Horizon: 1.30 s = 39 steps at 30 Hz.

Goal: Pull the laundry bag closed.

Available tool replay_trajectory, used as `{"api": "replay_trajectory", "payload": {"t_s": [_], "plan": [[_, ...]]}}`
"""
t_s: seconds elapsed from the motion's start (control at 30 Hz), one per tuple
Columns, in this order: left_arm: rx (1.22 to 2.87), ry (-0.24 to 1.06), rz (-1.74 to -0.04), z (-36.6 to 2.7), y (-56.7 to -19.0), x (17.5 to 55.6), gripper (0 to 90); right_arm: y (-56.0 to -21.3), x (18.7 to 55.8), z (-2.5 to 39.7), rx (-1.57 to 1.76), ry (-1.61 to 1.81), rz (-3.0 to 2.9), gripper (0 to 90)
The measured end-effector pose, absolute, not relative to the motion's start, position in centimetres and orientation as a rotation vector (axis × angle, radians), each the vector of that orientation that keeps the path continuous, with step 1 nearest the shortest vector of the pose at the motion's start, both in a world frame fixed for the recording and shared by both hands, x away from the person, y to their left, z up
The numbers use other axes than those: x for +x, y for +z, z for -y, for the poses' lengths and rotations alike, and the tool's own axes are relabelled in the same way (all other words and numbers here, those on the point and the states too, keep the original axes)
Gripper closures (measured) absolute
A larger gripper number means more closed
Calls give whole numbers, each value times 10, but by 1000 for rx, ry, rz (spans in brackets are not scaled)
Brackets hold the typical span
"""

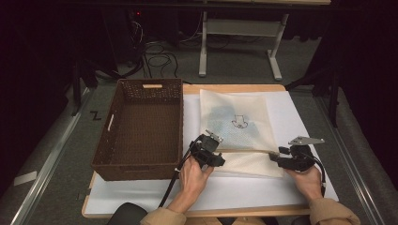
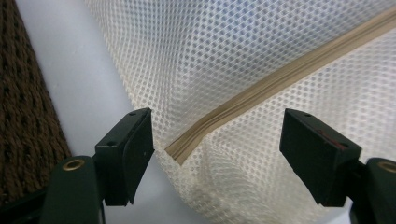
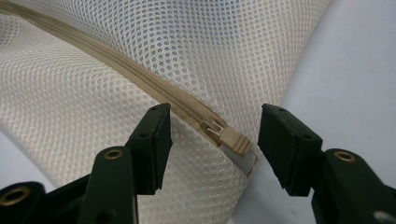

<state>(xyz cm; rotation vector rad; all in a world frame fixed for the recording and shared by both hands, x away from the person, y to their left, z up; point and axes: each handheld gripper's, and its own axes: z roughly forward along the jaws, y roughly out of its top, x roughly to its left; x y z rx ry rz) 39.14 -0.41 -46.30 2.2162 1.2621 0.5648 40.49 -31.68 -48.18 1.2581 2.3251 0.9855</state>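
Dark room all round, with a white-legged stand and loose cables on the floor beyond a wooden table [image 1: 234, 87] under a white cover. From the high view, a brown woven basket [image 1: 141, 166] stands on the left half, and a cream mesh laundry bag [image 1: 237, 119] lies flat to its right, its zipper edge toward the near side. A small dark drawing of an outline shape is printed on the bag's upper face; it carries no readable words, and no brand or label can be made out. The left gripper [image 1: 210, 149] sits at the bag's near left corner, the right gripper [image 1: 277, 157] at its near right corner, each held in a hand.

In the left gripper view, the jaws stand wide apart on either side of the closed end of the zipper [image 2: 280, 77], touching nothing; the basket's weave shows at the left edge.

In the right gripper view, the jaws are likewise spread, framing the tan zipper pull [image 3: 232, 138] without gripping it.

The bag looks light, limp and thin, so it should fold and sag when lifted and may slide on the smooth cover. The mesh could snag or stretch. The firmer zipper tape at the left end and the pull tab at the right seem the best places to pinch.
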Motion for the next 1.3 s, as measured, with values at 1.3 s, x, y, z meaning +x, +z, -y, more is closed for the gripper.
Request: {"api": "replay_trajectory", "payload": {"t_s": [1.3], "plan": [[2130, 366, -1040, -28, -440, 363, 291, -485, 401, 318, 1252, 992, -2353, 448]]}}
